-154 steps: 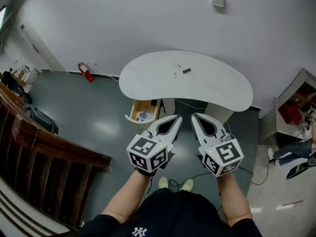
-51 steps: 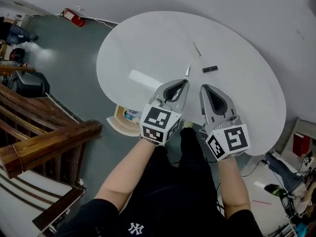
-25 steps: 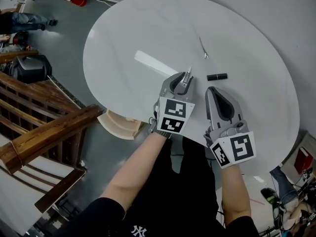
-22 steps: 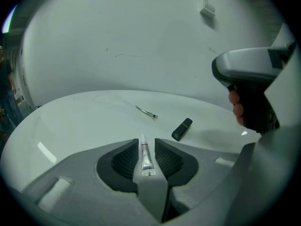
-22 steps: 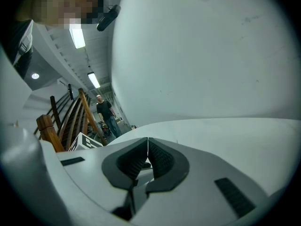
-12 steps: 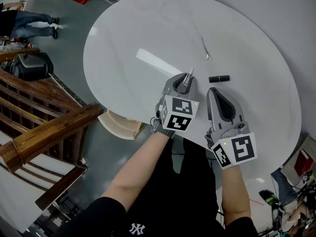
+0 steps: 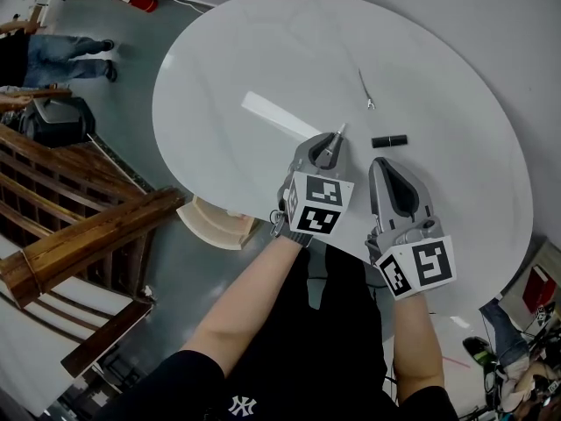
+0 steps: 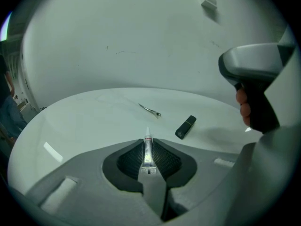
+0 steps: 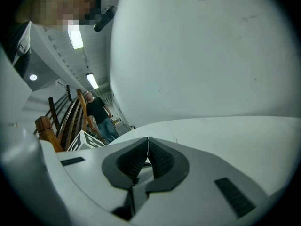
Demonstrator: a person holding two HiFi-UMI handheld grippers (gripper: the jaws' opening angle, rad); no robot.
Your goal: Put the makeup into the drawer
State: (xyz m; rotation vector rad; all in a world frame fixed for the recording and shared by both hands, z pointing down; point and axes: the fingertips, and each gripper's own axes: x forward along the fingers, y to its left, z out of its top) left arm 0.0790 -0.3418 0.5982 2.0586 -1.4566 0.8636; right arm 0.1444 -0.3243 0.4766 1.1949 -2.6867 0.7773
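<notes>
Now swing off the white counter (image 7: 263,51) toward the open drawer (image 7: 216,223) below its edge, right gripper (image 9: 147,146) closed on nothing, left gripper (image 7: 330,147) clamped firmly on the slim makeup tube (image 8: 147,149). Steer clear of the black lipstick (image 7: 388,140) and thin clip (image 7: 366,91) lying farther out.

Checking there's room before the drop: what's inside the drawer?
Only a pale wooden corner of the drawer shows past the edge of the table; the table covers the rest, so its contents can't be seen.
</notes>
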